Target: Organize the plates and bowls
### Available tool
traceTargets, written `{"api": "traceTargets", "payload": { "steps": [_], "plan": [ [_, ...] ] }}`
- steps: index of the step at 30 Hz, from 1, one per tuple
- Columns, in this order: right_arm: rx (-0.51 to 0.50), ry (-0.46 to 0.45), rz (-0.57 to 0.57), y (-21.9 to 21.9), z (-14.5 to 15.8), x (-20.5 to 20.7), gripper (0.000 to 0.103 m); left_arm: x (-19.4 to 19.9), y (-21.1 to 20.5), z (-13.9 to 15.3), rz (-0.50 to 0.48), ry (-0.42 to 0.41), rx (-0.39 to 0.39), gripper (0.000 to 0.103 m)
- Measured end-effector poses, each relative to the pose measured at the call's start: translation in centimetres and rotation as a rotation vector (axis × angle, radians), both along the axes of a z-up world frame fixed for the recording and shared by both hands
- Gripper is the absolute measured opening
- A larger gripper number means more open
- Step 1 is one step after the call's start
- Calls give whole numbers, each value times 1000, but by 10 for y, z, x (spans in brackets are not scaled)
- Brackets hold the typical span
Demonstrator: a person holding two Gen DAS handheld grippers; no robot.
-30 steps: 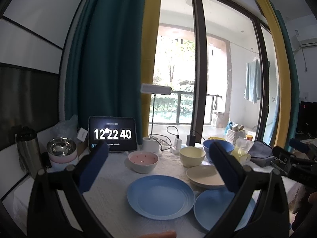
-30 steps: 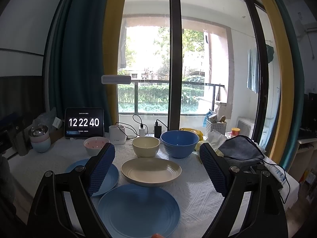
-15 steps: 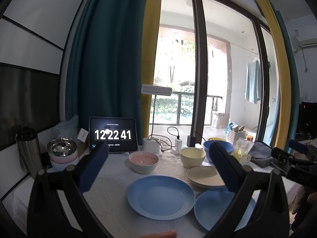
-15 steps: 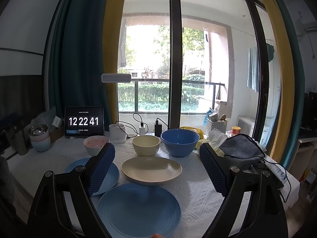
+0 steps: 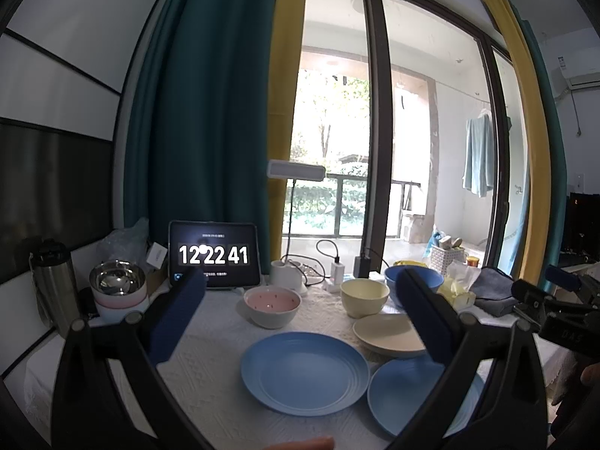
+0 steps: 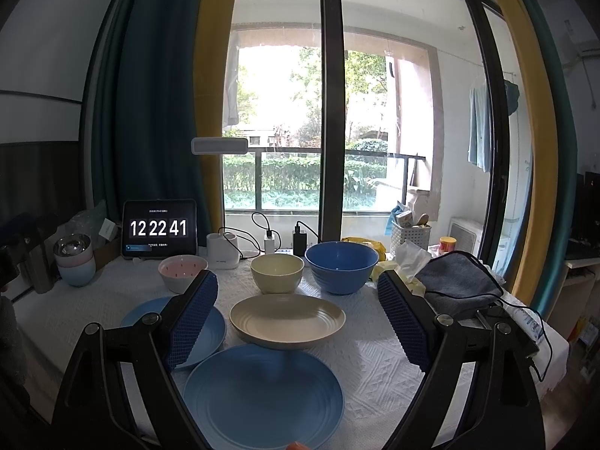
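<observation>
Plates (image 6: pixel 262 393) lie apart; both grippers (image 6: pixel 298 322) hover open-jawed.

The tablet (image 5: pixel 214 258) (image 6: pixel 159 228) propped at the back of the table shows white digits "12 22 41"; the small lines of text above and below them are too tiny to read

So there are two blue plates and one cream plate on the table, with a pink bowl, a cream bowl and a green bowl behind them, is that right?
Not quite: the big bowl is blue, not green, as the right wrist view shows. The rest holds: two blue plates, one cream plate, and behind them the pink bowl and the cream bowl.
</observation>
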State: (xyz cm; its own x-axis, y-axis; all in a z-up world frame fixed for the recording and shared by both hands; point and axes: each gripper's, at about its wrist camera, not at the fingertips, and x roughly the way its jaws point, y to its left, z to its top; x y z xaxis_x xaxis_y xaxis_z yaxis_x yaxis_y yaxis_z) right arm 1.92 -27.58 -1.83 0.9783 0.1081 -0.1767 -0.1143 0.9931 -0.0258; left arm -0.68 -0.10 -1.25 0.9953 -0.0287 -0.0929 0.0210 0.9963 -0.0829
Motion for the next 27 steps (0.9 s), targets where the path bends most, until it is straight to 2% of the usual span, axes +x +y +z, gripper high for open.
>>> {"api": "traceTargets", "payload": {
  "steps": [27],
  "plan": [
    [4, 15, 1, -1, -7, 2, 90, 0, 0, -4, 0, 9, -1, 102]
  ]
}}
